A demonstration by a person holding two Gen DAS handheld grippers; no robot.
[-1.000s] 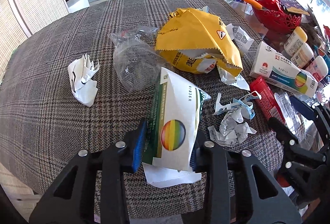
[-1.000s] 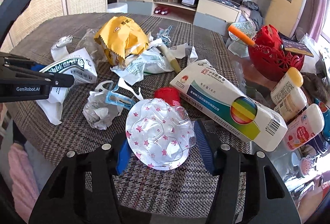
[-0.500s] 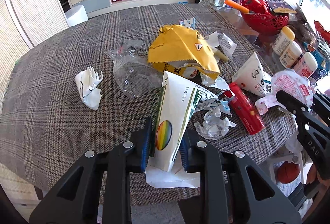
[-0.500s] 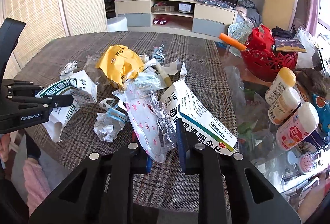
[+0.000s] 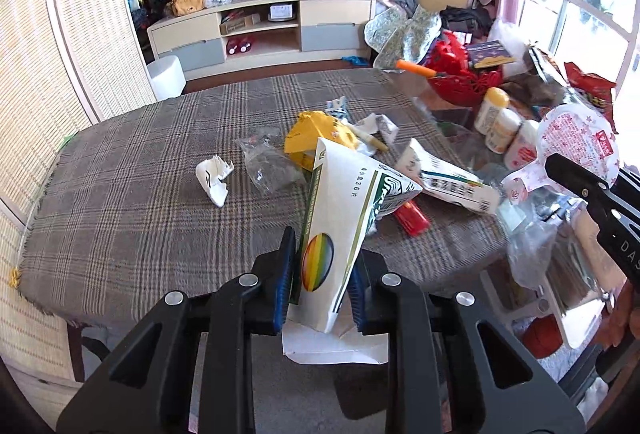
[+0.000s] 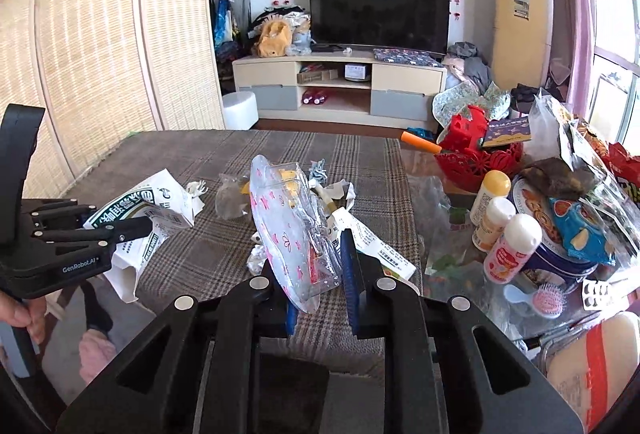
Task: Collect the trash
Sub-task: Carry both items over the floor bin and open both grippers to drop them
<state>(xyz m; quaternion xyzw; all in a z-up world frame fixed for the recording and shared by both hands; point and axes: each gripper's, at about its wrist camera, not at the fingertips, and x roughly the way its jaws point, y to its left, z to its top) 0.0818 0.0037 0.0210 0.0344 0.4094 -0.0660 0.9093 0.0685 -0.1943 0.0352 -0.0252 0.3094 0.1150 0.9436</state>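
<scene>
The carry-away step is judged to be in hand: two pieces of trash are held clear of the table (image 5: 132, 202), and no bin is seen in either view. The left gripper (image 5: 322, 284) is clenched on a flattened white medicine box (image 5: 348, 202), which is pinched near its lower end, close to the rainbow disc printed on it. The box's long axis is seen running up and away from the jaws, leaning to the right, with its torn open end pointing toward the litter on the cloth. The right gripper (image 6: 320, 282) is clamped on a clear plastic blister tray (image 6: 288, 218) printed with pink stars; the tray is held on edge, its long axis near upright, its upper end tilted slightly left. A receptacle must be found next, and both grips are judged to need holding firm, since the thin tray could slip. A yellow wrapper (image 5: 320, 134), crumpled paper (image 5: 214, 178) and a red tube (image 5: 412, 220) are left on the table.
</scene>
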